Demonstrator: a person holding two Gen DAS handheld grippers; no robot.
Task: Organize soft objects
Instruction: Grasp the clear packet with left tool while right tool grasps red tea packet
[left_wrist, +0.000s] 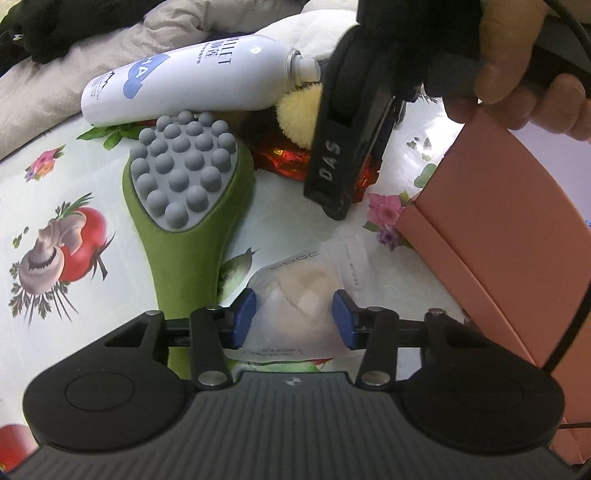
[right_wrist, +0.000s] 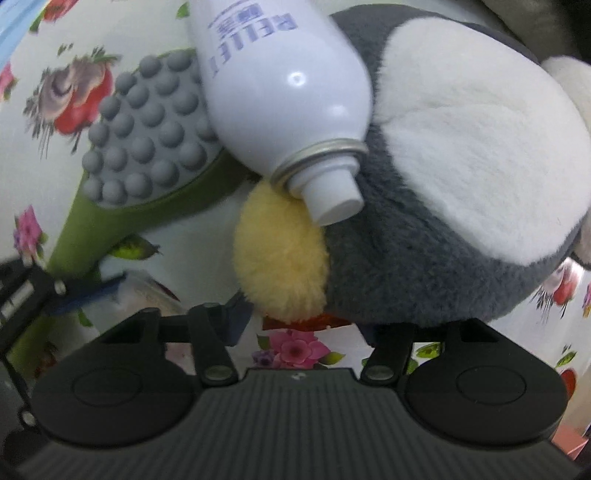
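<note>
**A:** Where does the clear plastic packet with the pale round puff inside (left_wrist: 306, 295) lie from the left gripper (left_wrist: 293, 317)?

**B:** Right between its blue pads, flat on the flower-printed tablecloth (left_wrist: 55, 177). The jaws stand about half open, one pad at each side edge of the packet. Whether the pads already press on the film I cannot tell; the plastic bulges between them but the contact itself is hard to read.

**A:** And its long axis?

**B:** It runs away from the jaws, roughly along the line the gripper points, so the pads straddle the short way across. That suits a pinch.

**A:** What is nearest outward from there?

**B:** To the jaws' left, just beside the packet, the green massager with grey rubber knobs (left_wrist: 184, 192). To their right, the pink cardboard box (left_wrist: 517, 229). Ahead, the right gripper (left_wrist: 340, 166) comes down over a red foil wrapper (left_wrist: 284, 162).

**A:** And from the right wrist view?

**B:** The grey-and-white plush toy with a yellow fluffy patch (right_wrist: 443, 192) fills the space ahead of the right jaws, partly open, nothing seen gripped. A white spray can (right_wrist: 280, 92) leans on the plush.

**A:** So which hand is nearer the packet?

**B:** The left, clearly.
</note>
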